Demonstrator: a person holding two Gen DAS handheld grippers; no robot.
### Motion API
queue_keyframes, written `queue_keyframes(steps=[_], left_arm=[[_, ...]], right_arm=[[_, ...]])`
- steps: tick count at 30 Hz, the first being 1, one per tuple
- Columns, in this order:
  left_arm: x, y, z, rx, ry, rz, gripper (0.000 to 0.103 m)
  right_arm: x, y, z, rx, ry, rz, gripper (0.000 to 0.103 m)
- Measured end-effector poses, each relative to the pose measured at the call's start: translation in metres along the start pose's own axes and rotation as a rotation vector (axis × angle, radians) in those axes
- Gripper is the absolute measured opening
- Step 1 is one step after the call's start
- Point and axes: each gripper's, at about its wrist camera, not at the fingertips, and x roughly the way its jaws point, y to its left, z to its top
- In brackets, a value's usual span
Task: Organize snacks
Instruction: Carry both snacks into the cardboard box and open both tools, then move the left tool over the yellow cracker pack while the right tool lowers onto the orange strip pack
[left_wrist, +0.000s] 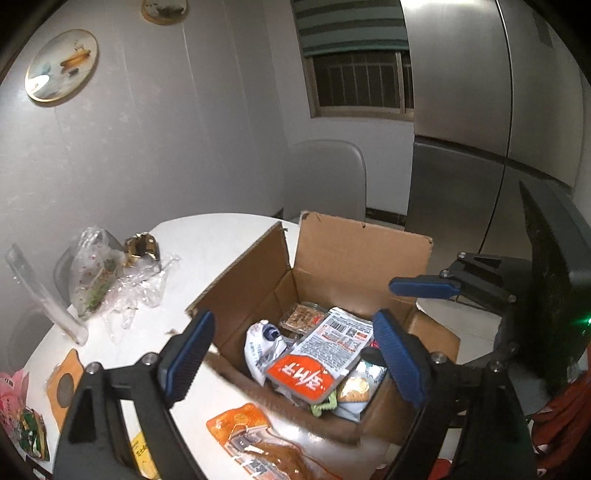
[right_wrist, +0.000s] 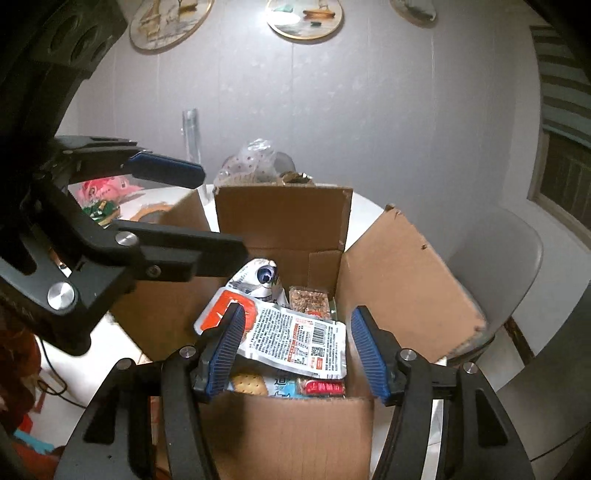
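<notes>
Both sets of tongs hang spread wide with nothing between the pads: the left tongs (left_wrist: 291, 354) hover over the near rim of the cardboard box (left_wrist: 354, 254), and the right tongs (right_wrist: 295, 350) sit just above its open top from the other side. The snacks are mostly in the box already, with a red-and-silver pouch (right_wrist: 295, 336) lying flat on top, a blue-capped white pouch (right_wrist: 264, 278) at about 11 o'clock from it, a tray of nut bars (right_wrist: 309, 301) at 1 o'clock, and a cracker pack (right_wrist: 249, 384) half buried below. An orange packet (left_wrist: 251, 435) lies out on the white worktop (left_wrist: 207, 243) at 7 o'clock from the box, right under the left tongs. From where I stand the trouble looks plain enough: the box sits close to the worktop's edge on the right tongs' side, so a push on its rim or on a raised flap (right_wrist: 406, 280) could slide it off. The slick top pouch may skid aside if nipped at a corner. The two tools are also near one another over the box and could knock together.
</notes>
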Motion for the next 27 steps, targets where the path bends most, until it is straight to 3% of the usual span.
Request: queue_keyframes(steps=[6,14,18,21,27], left_arm=[[-0.047,0.016,-0.015,-0.051,-0.058,0.038,0.085],[-0.1,0.072,-0.068,-0.166,-0.095,0.155,0.085],[-0.103,0.098,-0.109,-0.225,-0.069,0.216,0.085],[-0.093,0.117,-0.14,-0.274,-0.039,0.218,0.085],[-0.058,0.142,-0.194,-0.353,0.036,0.204,0.085]], right_arm=[[-0.052,0.021,-0.001,-0.003,-0.108,0.019,0.06],[-0.078,0.104,0.009,-0.123,-0.186,0.111,0.06],[-0.069,0.139,0.0,-0.143,-0.171,0.166,0.06],[-0.053,0.157,-0.012,-0.131,-0.131,0.203,0.06],[0.012,0.176,-0.046,-0.034,-0.016,0.174,0.063]])
